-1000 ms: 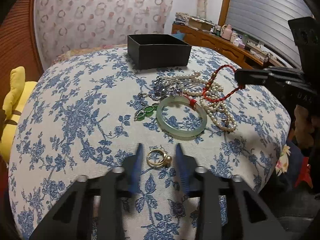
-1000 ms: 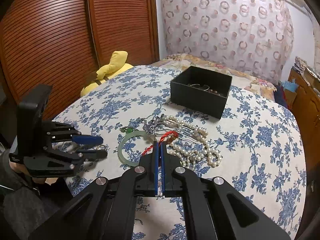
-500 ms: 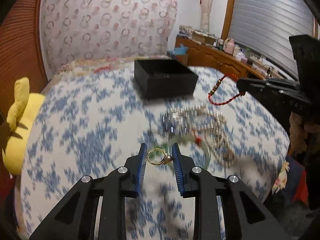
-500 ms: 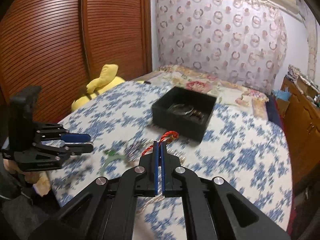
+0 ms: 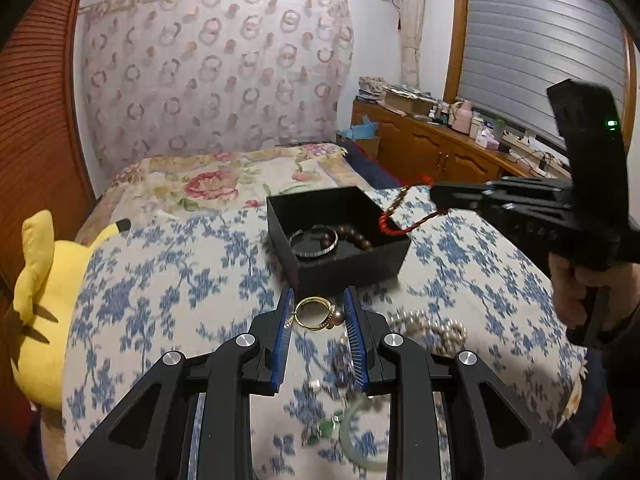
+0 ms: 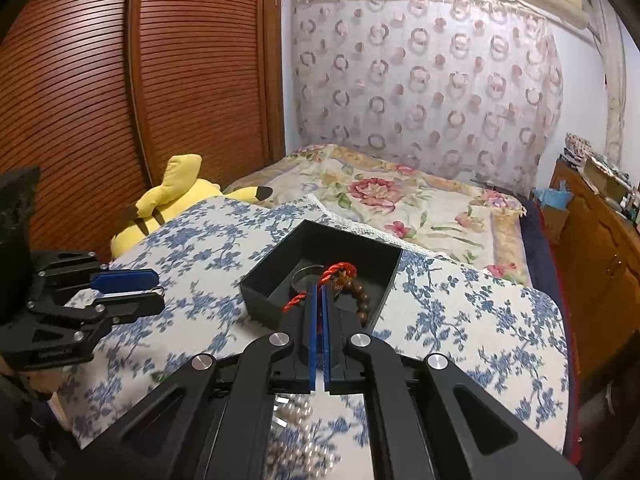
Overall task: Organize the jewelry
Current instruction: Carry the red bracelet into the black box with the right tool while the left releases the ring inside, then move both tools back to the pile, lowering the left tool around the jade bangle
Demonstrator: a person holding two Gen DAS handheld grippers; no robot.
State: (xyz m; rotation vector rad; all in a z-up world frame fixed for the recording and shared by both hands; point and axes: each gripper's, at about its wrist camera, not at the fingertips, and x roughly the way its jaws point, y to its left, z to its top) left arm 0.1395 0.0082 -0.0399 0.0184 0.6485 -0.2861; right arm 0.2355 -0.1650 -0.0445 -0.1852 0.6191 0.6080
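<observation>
My left gripper (image 5: 318, 314) is shut on a gold ring (image 5: 316, 314) with a pearl, held above the cloth just short of the black box (image 5: 340, 264). The box holds a silver bangle (image 5: 314, 242) and brown beads (image 5: 356, 238). My right gripper (image 6: 320, 300) is shut on a red cord bracelet (image 6: 336, 270), which hangs over the box (image 6: 264, 284). In the left wrist view the right gripper (image 5: 440, 200) reaches in from the right, the red cord bracelet (image 5: 394, 222) dangling at the box's far right edge. A pearl necklace (image 5: 436, 330) and a green jade bangle (image 5: 360, 440) lie on the cloth below.
A round table with a blue-flowered cloth (image 5: 160, 300) stands against a bed (image 6: 400, 200). A yellow plush toy (image 5: 44, 300) lies to the left. A wooden sideboard (image 5: 440, 152) with clutter runs along the right. A person's hand (image 5: 576, 288) holds the right gripper.
Both grippers rose and moved toward the black box, carrying the ring and the red cord bracelet. The box's inside has come into view, and the other jewelry dropped low in the frames.
</observation>
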